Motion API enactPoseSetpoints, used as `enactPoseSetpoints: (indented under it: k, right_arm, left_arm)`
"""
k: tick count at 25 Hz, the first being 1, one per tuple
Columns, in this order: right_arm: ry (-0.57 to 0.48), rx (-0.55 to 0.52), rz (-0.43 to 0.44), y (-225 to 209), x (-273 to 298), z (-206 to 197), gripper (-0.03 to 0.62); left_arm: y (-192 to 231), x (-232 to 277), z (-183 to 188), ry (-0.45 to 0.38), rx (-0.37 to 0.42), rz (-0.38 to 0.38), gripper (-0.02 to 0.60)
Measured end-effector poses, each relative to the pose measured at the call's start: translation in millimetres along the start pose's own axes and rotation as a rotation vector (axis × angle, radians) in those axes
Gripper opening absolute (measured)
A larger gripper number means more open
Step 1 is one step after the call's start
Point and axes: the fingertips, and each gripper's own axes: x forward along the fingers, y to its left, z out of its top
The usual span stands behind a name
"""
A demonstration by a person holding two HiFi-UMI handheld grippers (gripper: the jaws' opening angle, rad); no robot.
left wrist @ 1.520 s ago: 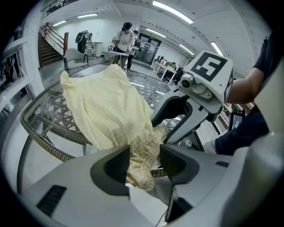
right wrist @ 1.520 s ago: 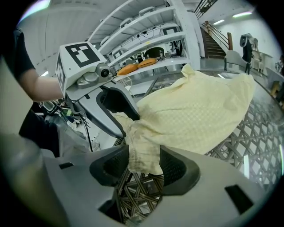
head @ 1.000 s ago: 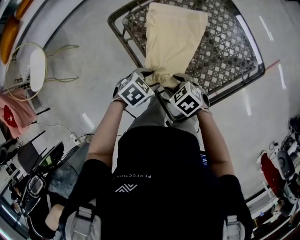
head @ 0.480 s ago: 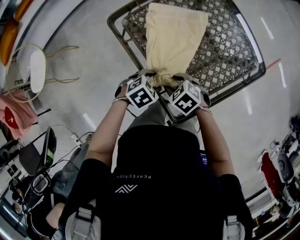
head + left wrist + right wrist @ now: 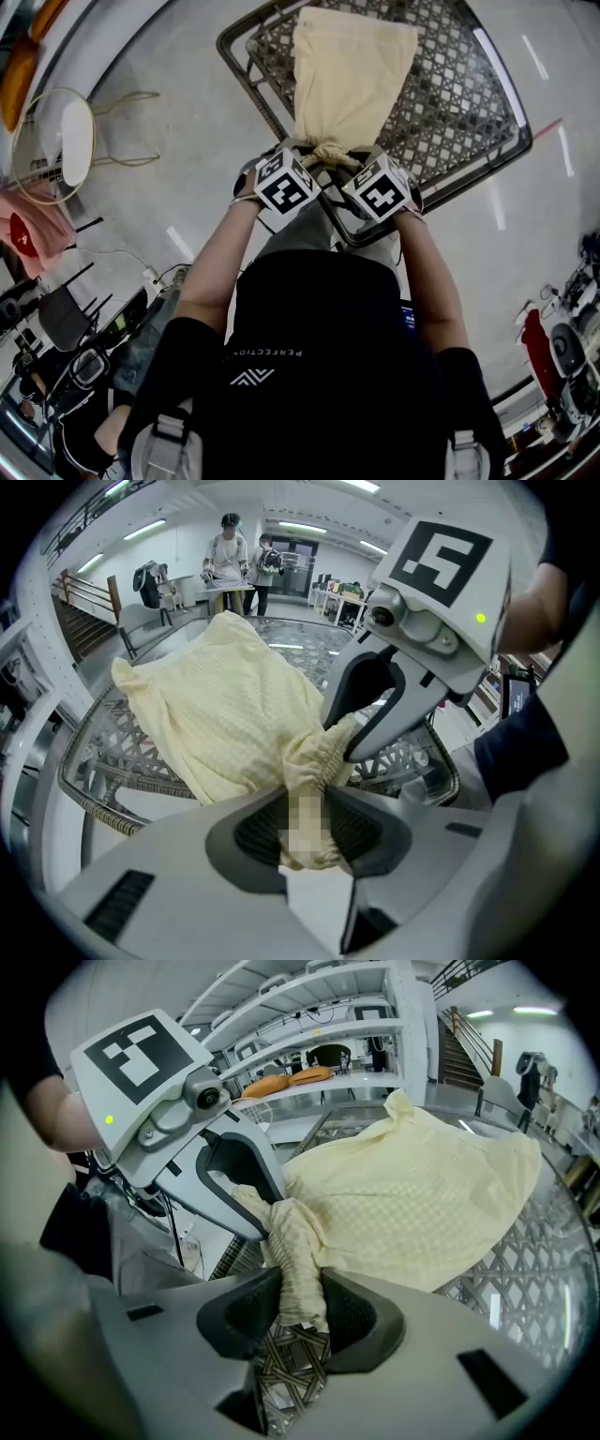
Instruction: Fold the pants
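- Between the jaws of both grippers: the bunched elastic waistband (image 5: 328, 155) of the pale yellow pants (image 5: 352, 70). The rest of the pants lies flat on the lattice-top table (image 5: 455, 103), stretching away from the grippers.
- left gripper (image 5: 307, 819): jaws have just been closing and are now clamped on the waistband gather; cloth fills the gap.
- right gripper (image 5: 300, 1305): same, jaws just closed in and now pinch a waistband fold, with table lattice showing beneath.
- Grippers are side by side, tips nearly touching, over the table's near edge.
- Versus a second ago: grippers sit closer together and slightly rolled, and the waistband is drawn into a tighter knot between the tips. The pants body hasn't shifted.
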Motion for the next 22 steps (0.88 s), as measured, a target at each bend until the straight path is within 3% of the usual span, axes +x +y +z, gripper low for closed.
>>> enactPoseSetpoints:
  k: [5,9,15,22]
  right_arm:
    - [0.008,-0.003,-0.008,1.1,0.8,2.4,0.133]
    - [0.033,0.002,0.015,1.2,-0.6,-1.9,0.127]
    - [0.079,-0.011,0.054,13.4,-8.5,-16.3,0.127]
    - [0.107,-0.011,0.122,27.8,-18.4,-34.1,0.127]
  left_arm:
    - [1.8,-1.7,-0.5,0.006,0.004,-0.005,0.097]
    - [-3.9,-2.0,1.9,0.026,-0.032,-0.053,0.069]
    - [-15.2,21.7,-16.2,0.032,-0.006,-0.087,0.061]
    - [-46.6,-2.2,-1.6,0.067,-0.036,-0.144,0.060]
